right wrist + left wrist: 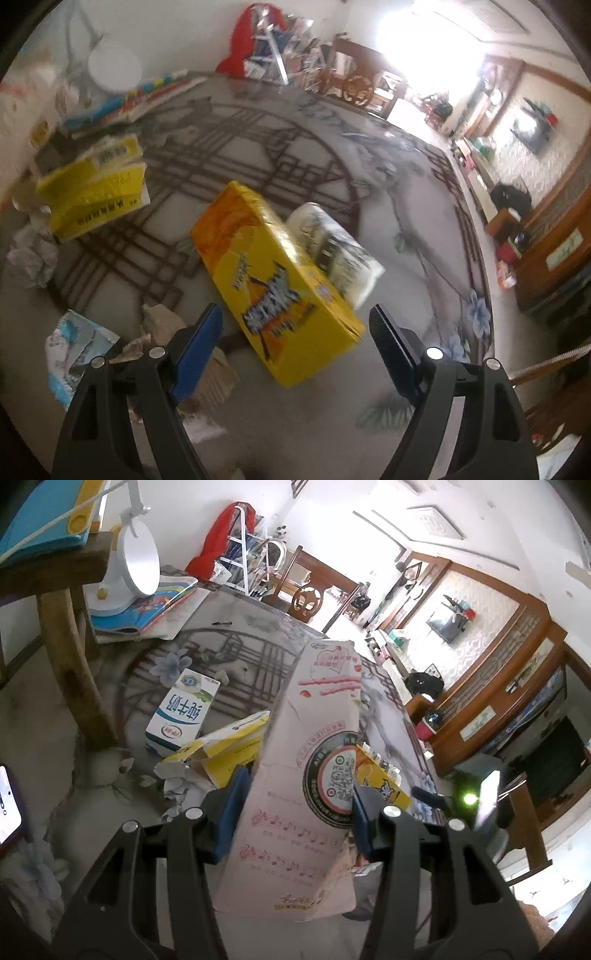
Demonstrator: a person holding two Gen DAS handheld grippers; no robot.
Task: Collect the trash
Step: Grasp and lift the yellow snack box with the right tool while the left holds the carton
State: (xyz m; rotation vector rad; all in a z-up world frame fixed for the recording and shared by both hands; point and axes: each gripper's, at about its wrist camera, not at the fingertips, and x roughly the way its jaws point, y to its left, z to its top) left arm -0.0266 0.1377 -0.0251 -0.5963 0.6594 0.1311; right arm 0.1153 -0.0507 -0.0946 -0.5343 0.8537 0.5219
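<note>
In the left wrist view the left tool (299, 812) is clamped on a pink printed carton (314, 775), its blue pads pressing the two long sides near the lower middle of the frame. The carton runs away from the pads toward the centre of the picture, lifted clear of the worktop (236, 635), most likely so it can be carried off as trash. Behind it, on the patterned top, lie a torn yellow box (229, 746) at centre left and a blue-and-white milk carton (184, 709) just above it, touching or nearly so. A white desk lamp (136, 565) stands on picture books in the upper left. At the right edge a dark device with a green light (469, 797) shows; it seems to be the other tool's body.

In the right wrist view the right tool (295, 332) stands wide, nothing between its fingers, angled down over a yellow and orange box (273, 280) in the centre of the frame. That box lies flat, one end just ahead of the fingertips, so it looks like the next piece to take. A white printed can (332, 251) lies against the box's right side. A yellow tissue pack (92, 188) sits at upper left, crumpled paper (33, 254) below it, and a light blue wrapper (74, 354) at lower left. The picture is blurred, so fine print cannot be read.
</note>
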